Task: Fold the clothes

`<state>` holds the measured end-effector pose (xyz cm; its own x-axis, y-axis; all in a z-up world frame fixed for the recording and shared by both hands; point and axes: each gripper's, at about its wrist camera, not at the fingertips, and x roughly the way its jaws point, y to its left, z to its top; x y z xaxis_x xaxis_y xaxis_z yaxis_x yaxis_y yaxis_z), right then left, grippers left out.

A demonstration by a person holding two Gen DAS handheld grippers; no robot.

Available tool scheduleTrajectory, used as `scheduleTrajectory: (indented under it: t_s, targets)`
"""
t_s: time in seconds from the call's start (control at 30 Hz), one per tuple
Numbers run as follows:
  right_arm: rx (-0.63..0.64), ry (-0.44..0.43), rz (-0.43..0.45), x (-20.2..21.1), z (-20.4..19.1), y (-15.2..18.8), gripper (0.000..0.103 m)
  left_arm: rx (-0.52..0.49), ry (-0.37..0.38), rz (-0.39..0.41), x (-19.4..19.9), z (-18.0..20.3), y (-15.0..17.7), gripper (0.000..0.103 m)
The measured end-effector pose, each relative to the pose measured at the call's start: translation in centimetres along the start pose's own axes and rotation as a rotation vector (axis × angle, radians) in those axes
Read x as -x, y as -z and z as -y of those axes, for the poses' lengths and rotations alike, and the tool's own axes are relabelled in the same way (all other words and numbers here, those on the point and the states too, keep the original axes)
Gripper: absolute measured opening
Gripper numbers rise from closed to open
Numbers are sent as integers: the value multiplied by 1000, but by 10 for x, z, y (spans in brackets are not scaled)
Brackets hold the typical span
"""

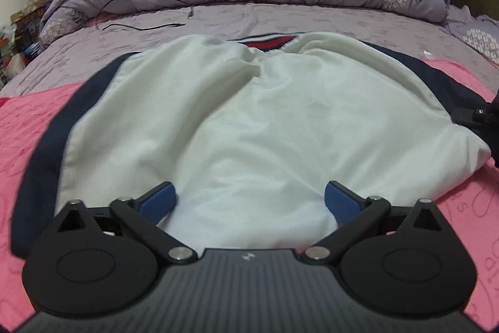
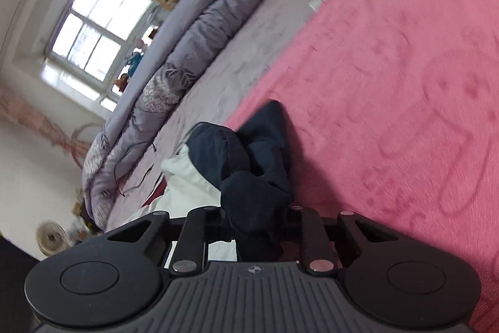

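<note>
Jacket (image 1: 237, 127) lies on my pink blanket (image 1: 28, 145); my left gripper (image 1: 249, 202) gapes wide, my right gripper (image 2: 249, 223) pinches its navy sleeve (image 2: 249, 177).

A white jacket (image 1: 249, 120) with dark blue sleeves lies spread out on the bed, inside facing up. A red and blue collar shows at its far end. One dark blue sleeve (image 2: 249, 170) is bunched up and lifted.
</note>
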<state>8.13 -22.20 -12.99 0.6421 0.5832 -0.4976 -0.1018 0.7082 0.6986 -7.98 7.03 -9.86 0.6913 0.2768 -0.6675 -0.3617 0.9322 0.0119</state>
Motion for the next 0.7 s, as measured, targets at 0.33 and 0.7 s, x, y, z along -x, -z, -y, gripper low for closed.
scheduleTrajectory:
  t_s: [0.33,0.7]
  targets:
    - [744,-180,-4,-4,-232,87,17,262,-273,115,99,-172,42,98]
    - [1063,-100,-6,-48,-295,232,17,348,-338,49,79,-219,97,103]
